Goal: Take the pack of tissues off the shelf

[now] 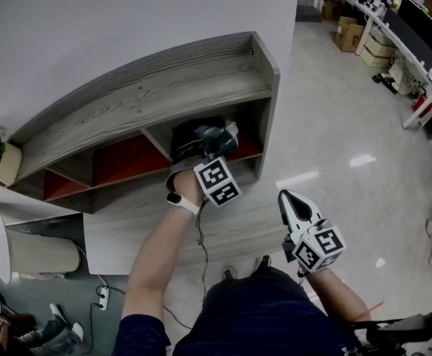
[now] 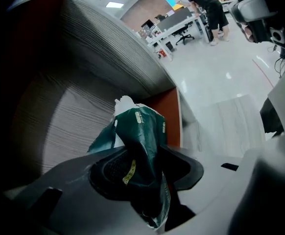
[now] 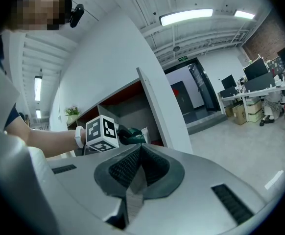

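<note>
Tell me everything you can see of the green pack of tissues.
The pack of tissues is a soft pack in a dark green, glossy plastic wrapper with small pale labels and a yellow strip. A bit of white tissue pokes out of its far end. The wrapper is crumpled and squeezed narrow where the left tool clamps it between both jaws. It is at the mouth of the right-end compartment of the shelf; whether it rests on the board cannot be told.

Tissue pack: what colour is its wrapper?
Dark green; the tissue pack shows best in the left gripper view.
</note>
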